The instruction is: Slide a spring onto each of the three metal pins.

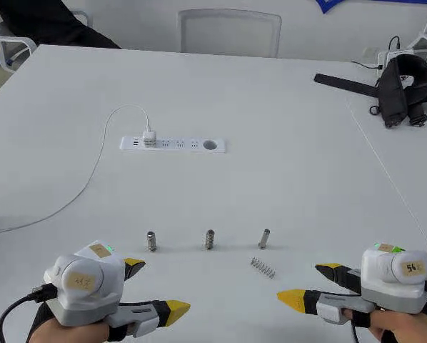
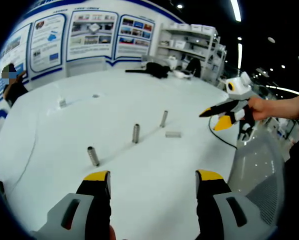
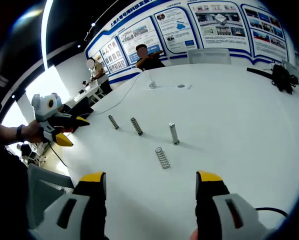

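Three short metal pins stand in a row on the white table [image 1: 285, 179]. The left pin [image 1: 151, 241] and the middle pin [image 1: 210, 239] each carry a spring, which shows as coils in the right gripper view [image 3: 113, 121] [image 3: 136, 126]. The right pin [image 1: 264, 238] [image 3: 174, 133] is bare and smooth. A loose spring [image 1: 263, 268] [image 3: 162, 157] [image 2: 173, 134] lies flat just in front of it. My left gripper [image 1: 156, 287] [image 2: 153, 176] is open near the table's front edge, short of the left pin. My right gripper [image 1: 310, 284] [image 3: 151, 176] is open, to the right of the loose spring.
A white power strip [image 1: 172, 144] with a plug and a cable [image 1: 92, 171] lies mid-table behind the pins. A black strap bundle [image 1: 403, 78] rests at the far right. A grey chair [image 1: 229, 32] stands behind the table. People stand in the background.
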Action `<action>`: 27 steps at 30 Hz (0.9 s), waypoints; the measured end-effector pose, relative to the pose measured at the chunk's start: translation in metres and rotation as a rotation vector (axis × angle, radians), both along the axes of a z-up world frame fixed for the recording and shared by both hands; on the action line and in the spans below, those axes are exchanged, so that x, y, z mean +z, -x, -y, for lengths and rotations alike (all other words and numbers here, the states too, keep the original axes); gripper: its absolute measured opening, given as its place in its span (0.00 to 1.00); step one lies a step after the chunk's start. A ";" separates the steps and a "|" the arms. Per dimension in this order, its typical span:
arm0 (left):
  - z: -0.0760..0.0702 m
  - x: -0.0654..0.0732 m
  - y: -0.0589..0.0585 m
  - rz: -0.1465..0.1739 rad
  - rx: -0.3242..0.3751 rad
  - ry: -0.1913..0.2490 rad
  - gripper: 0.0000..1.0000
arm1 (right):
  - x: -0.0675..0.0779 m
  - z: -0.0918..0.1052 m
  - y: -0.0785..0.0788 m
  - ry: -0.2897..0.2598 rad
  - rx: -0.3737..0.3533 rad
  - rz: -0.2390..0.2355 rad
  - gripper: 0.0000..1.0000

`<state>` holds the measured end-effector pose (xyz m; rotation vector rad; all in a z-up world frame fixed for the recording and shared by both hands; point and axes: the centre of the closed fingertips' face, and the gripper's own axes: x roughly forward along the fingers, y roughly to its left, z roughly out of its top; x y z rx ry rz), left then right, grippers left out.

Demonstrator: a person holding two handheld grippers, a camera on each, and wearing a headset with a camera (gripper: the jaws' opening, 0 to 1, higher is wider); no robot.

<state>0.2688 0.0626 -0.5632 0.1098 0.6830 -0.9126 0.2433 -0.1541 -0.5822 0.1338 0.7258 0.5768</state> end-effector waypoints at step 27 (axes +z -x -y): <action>0.055 -0.011 0.001 -0.018 -0.156 -0.031 0.72 | -0.004 -0.006 0.034 0.006 0.025 -0.014 0.79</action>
